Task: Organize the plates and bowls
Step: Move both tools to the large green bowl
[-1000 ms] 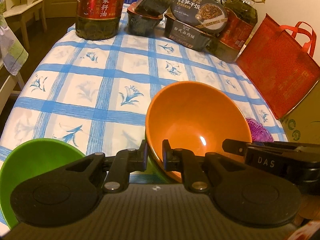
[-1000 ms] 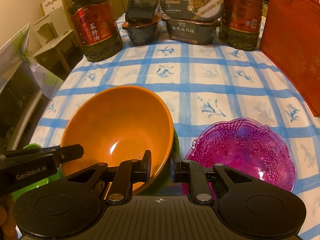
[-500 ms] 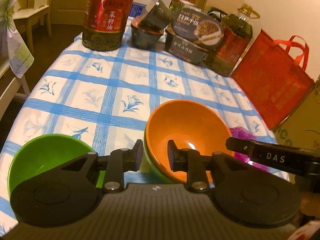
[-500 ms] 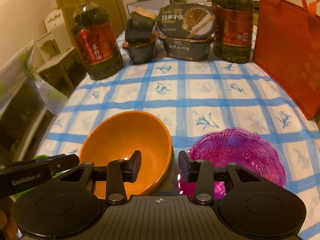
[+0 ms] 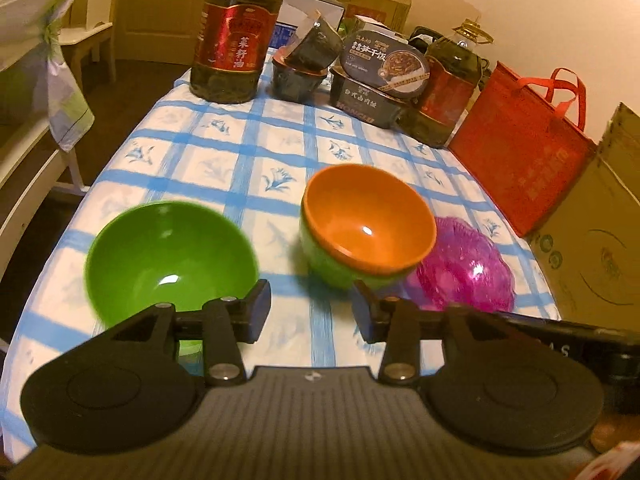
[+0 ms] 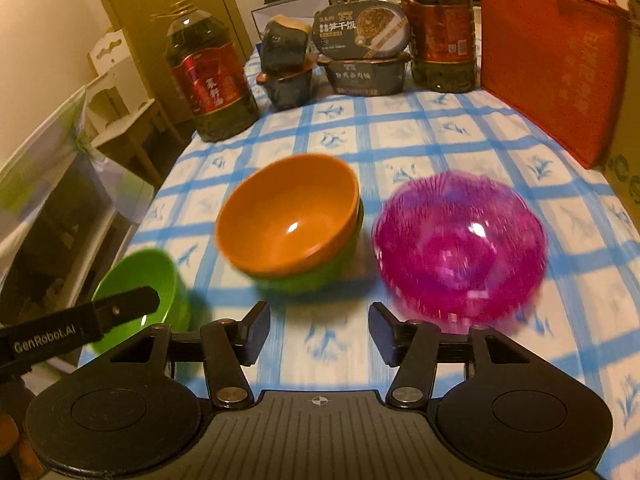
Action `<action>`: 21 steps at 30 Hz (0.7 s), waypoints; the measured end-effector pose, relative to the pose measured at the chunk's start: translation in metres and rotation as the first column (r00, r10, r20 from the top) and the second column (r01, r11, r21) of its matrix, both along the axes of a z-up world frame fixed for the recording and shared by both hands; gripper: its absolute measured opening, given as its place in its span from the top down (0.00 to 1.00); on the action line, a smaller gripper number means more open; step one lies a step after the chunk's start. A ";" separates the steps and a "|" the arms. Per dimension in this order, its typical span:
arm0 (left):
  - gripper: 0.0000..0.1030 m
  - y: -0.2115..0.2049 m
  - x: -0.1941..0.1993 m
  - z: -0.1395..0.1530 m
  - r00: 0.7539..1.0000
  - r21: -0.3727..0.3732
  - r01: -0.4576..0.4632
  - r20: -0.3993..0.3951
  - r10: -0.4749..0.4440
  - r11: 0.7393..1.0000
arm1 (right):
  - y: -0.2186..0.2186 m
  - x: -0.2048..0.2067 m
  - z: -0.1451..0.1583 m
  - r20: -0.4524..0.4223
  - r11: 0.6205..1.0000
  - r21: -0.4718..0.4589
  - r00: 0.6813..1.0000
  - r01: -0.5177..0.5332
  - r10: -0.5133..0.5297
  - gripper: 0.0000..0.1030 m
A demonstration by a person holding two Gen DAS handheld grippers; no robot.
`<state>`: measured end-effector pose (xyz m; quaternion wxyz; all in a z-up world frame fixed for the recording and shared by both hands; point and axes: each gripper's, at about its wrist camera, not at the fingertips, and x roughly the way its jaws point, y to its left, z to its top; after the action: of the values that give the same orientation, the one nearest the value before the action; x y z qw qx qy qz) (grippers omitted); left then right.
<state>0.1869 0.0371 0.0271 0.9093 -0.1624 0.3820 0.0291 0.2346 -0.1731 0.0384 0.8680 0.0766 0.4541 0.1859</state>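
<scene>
My left wrist camera looks forward and down over the checked table (image 5: pixel 280 148) from its near edge. My right one faces likewise from beside it. Both share the orange bowl (image 5: pixel 370 216) (image 6: pixel 288 216).

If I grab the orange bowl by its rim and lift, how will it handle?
The orange bowl looks like rigid, glossy plastic, so probably light but slippery at the rim. It sits nested, slightly tilted, in a green bowl; the lower one may lift with it or rock. Neither set of tongs holds anything now.
</scene>
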 end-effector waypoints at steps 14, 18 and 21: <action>0.47 0.018 -0.079 0.001 0.999 -0.007 -0.041 0.019 0.041 0.999 | 0.008 -0.063 0.004 0.001 0.999 -0.007 0.999 -0.032 0.032 0.36; 0.46 0.030 -0.092 -0.001 0.997 -0.011 -0.071 0.016 0.071 0.997 | 0.015 -0.071 0.001 -0.002 0.999 -0.014 0.999 -0.053 0.052 0.36; 0.46 0.037 -0.098 -0.001 0.997 -0.012 -0.080 0.017 0.081 0.997 | 0.021 -0.075 0.000 -0.006 0.998 -0.016 0.998 -0.063 0.063 0.36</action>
<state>0.0890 0.0739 0.0261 0.9099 -0.1830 0.3671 0.0620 0.1601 -0.1521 0.0389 0.8611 0.0558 0.4601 0.2093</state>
